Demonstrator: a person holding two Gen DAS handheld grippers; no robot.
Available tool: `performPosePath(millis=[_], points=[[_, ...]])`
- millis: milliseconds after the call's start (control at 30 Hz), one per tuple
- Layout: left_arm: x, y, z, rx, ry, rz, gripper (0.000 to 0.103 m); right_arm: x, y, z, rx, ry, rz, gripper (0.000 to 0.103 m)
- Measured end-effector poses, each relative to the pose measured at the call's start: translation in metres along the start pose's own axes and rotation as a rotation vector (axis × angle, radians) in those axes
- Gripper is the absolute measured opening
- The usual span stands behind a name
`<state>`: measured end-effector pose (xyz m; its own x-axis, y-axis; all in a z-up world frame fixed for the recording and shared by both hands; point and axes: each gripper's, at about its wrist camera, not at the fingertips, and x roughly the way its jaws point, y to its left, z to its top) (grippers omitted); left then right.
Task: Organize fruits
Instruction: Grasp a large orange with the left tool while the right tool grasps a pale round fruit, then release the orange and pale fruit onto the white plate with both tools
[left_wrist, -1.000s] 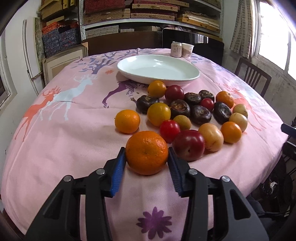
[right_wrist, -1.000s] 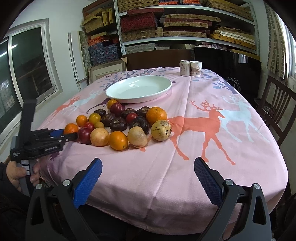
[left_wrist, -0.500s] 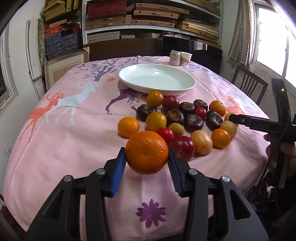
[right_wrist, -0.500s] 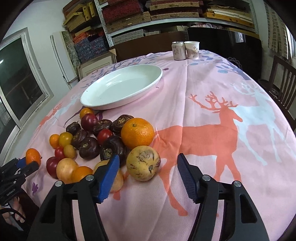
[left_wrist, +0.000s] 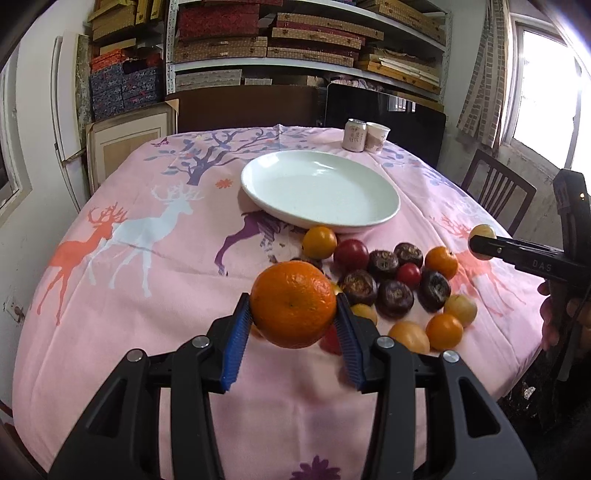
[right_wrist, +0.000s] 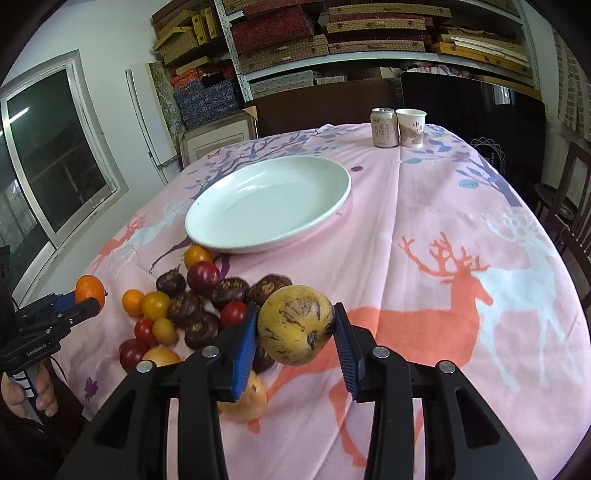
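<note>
My left tool (left_wrist: 293, 314) holds the orange (left_wrist: 293, 303) above the counter (left_wrist: 147, 295), in front of the white plate (left_wrist: 388, 201). My right tool (right_wrist: 295, 332) is closing on the speckled yellow fruit (right_wrist: 295, 324), which sits between its pads. I think both should travel forward over the plate's rim and lower gently before release. Ahead I count one plate, one can (right_wrist: 384, 127), one paper cup (right_wrist: 411, 127).

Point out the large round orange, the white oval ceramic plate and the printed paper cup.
Large round orange (left_wrist: 293, 304), left wrist view, front skin.
White oval ceramic plate (right_wrist: 334, 173), right wrist view, far rim.
Printed paper cup (right_wrist: 411, 129), right wrist view, side wall.
</note>
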<state>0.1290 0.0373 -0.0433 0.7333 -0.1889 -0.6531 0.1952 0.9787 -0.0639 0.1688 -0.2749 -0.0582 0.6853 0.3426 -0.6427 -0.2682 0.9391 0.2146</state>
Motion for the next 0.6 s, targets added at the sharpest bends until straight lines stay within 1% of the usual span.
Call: performPosePath(millis=[67,133,167,233,267,300,400,433,467,500,567,600], points=[[0.012,-0.001,0.026,0.017,-0.003,-0.015,0.044,0.006,-0.002,0.025,-0.005,-0.005,0.003,0.04],[0.033,-0.002,0.053,0.027,0.008,-0.021,0.044,0.019,-0.001,0.051,-0.019,-0.008,0.002,0.04],[0.05,-0.003,0.071,0.03,0.022,-0.036,0.044,0.03,-0.002,0.065,-0.024,-0.003,0.002,0.04],[0.079,-0.003,0.095,0.03,0.049,-0.038,0.044,0.057,-0.003,0.09,-0.018,0.026,-0.002,0.04],[0.099,-0.002,0.11,0.025,0.072,-0.044,0.044,0.072,-0.003,0.1,-0.015,0.048,-0.007,0.04],[0.114,-0.001,0.12,0.02,0.088,-0.052,0.044,0.092,-0.004,0.112,-0.01,0.072,-0.011,0.04],[0.162,0.0,0.147,0.009,0.134,-0.05,0.044,0.135,-0.003,0.138,-0.009,0.097,-0.038,0.041],[0.177,0.002,0.155,0.0,0.151,-0.038,0.049,0.148,-0.003,0.145,-0.011,0.109,-0.03,0.041],[0.187,0.006,0.161,-0.012,0.165,-0.032,0.054,0.159,0.0,0.15,-0.017,0.114,-0.036,0.044],[0.193,0.009,0.166,-0.028,0.168,-0.024,0.061,0.164,0.001,0.153,-0.021,0.105,-0.055,0.055],[0.19,0.017,0.173,-0.056,0.143,-0.009,0.064,0.158,0.002,0.157,-0.021,0.056,-0.057,0.065],[0.183,0.02,0.174,-0.065,0.124,-0.012,0.068,0.15,0.004,0.156,-0.024,0.034,-0.056,0.066]])
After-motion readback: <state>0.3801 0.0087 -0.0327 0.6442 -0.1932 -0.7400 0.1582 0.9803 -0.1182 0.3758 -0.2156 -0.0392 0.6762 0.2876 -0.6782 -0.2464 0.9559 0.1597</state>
